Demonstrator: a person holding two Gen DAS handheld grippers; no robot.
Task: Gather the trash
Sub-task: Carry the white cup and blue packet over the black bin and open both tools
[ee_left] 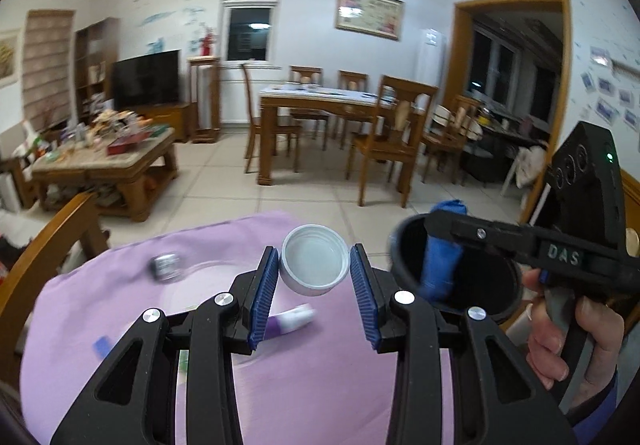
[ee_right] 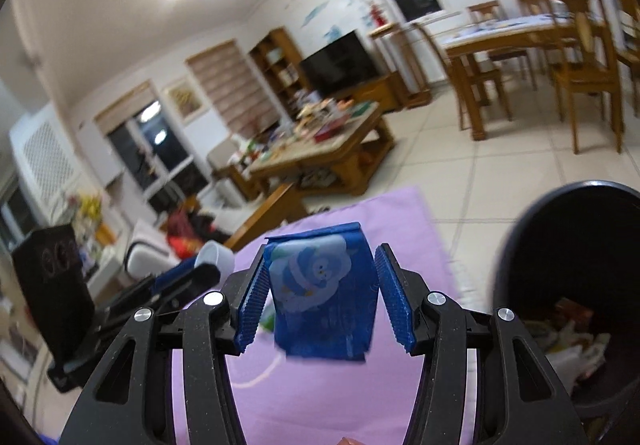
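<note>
Left gripper [ee_left: 314,295] jaws open round white cap [ee_left: 314,265]: light, rigid, slick, gripped across rim. Right gripper [ee_right: 320,301] jaws open; blue packet [ee_right: 322,297] floppy, seemingly released near bin [ee_right: 520,285].

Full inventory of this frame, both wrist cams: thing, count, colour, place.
bottle cap: 1, white, between left jaws, no visible contact
wrapper: 1, blue with cartoon, between right jaws, beside bin
trash bin: 1, black, right of cloth, litter inside
tube: 1, purple-white, on cloth
foil scrap: 1, silver, blurred, on cloth
tablecloth: 1, lilac
dining table: 1, wooden, background
left gripper: open
right gripper: open
right hand: on handle
</note>
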